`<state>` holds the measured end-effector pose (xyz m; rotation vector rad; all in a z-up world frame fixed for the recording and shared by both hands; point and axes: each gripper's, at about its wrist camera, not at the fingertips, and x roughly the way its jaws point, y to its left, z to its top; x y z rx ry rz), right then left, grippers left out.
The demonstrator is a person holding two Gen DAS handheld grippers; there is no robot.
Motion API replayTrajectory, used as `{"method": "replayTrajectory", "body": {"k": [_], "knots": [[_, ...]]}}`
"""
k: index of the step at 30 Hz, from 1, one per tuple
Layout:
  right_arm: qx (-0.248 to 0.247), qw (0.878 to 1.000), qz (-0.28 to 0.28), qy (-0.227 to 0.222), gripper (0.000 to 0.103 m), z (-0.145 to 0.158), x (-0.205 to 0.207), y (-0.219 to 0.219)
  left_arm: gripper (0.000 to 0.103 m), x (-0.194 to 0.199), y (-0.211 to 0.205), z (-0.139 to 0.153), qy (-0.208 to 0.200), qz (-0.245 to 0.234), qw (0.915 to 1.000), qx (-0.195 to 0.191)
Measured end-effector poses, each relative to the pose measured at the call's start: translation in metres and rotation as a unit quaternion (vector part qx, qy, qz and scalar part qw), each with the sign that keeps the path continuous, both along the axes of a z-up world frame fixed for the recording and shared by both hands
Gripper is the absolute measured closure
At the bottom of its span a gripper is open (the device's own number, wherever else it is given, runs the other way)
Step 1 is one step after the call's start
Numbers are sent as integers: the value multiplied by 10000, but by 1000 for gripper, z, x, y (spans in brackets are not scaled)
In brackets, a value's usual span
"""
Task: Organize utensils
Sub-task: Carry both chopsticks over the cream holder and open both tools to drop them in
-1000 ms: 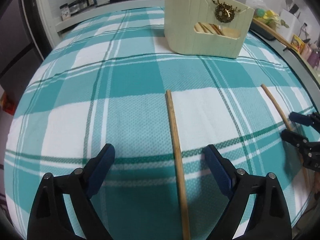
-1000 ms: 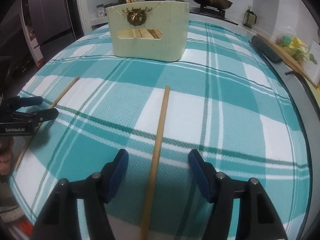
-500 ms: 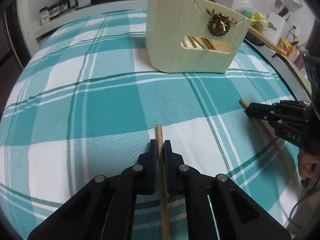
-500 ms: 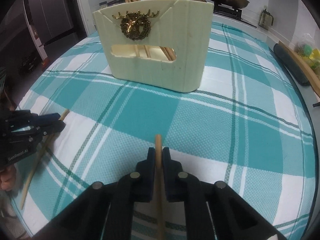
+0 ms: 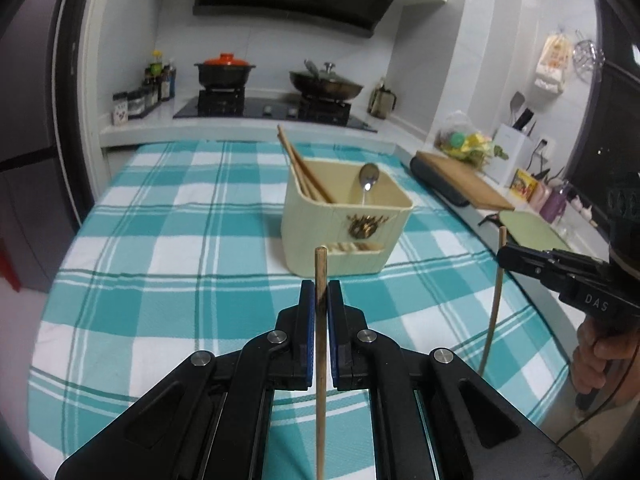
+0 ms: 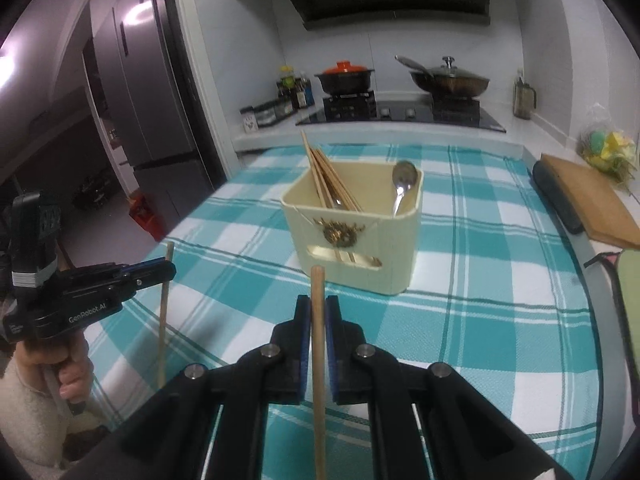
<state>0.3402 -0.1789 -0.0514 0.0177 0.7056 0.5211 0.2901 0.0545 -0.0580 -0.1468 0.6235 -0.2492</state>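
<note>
Gripping a wooden chopstick apiece, both grippers hang above the checked tablecloth (image 5: 168, 320), on the near side of the cream utensil holder (image 5: 344, 236). To the holder's near left, the left gripper (image 5: 321, 304) points slightly downward toward it, jaws closed tight on the left chopstick (image 5: 320, 360); in the right wrist view this same gripper (image 6: 170, 270) shows from the side, carried by a hand (image 6: 66, 364) wrapped round its handle, sleeve pale and fluffy. That chopstick stands nearly upright, long axis vertical, its blunt top just above the pads. To the holder's near right, the right gripper (image 6: 318, 316) tilts the same way, jaws pinched on the right chopstick (image 6: 318, 380), also nearly upright. The lower ends of both sticks run out of frame in their own cameras. The emblem on the holder's front is blurred. Inside the holder, several chopsticks (image 6: 328, 184) lean left and a spoon (image 6: 404, 184) rests bowl up at the right corner.
</note>
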Motion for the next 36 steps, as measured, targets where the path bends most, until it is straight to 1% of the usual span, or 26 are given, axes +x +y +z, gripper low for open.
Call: {"method": "replayTrajectory", "body": {"k": [2,5,8,10,12,16,19,22,25,27,29,32,34,36], "knots": [[57,9996,-14,-277,96,19,-19,-1,99,-13,1,14,-210,-17,9997,-90],[146,9981,-64,-596,96,37,-38,-3,99,-27,-1,29,-436,-41,9989,-152],[106,9948,-175,-996,96,50,-55,-3,99,-37,-5,39,-605,-73,9980,-191],[106,9919,-190,-1250,96,58,-63,-2,99,-37,-6,44,-632,-111,9978,-183],[128,9912,-169,-1305,96,63,-64,-3,99,-34,-8,47,-620,-136,9979,-161],[184,9924,-256,-1188,96,66,-61,-8,99,-27,-9,57,-619,-239,9976,-182],[337,9926,-328,-1122,96,72,-48,-15,99,-17,-8,75,-679,-312,9969,-254],[462,9917,-378,-1136,96,86,-29,-19,99,-3,-5,103,-875,-309,9953,-266],[466,9878,-378,-1435,96,112,-7,-17,99,15,-4,138,-1219,-235,9920,-214],[474,9848,-346,-1634,96,130,10,-11,99,31,-6,158,-1460,-146,9891,-109],[439,9806,-308,-1883,96,150,30,-4,99,54,-10,172,-1576,-54,9875,-11],[372,9746,-273,-2194,96,170,60,7,99,93,-16,180,-1584,78,9873,26],[344,9715,-267,-2330,96,175,81,14,99,120,-19,176,-1501,161,9885,-11],[334,9692,-268,-2427,96,174,101,18,99,144,-21,166,-1406,237,9898,-52]]}}
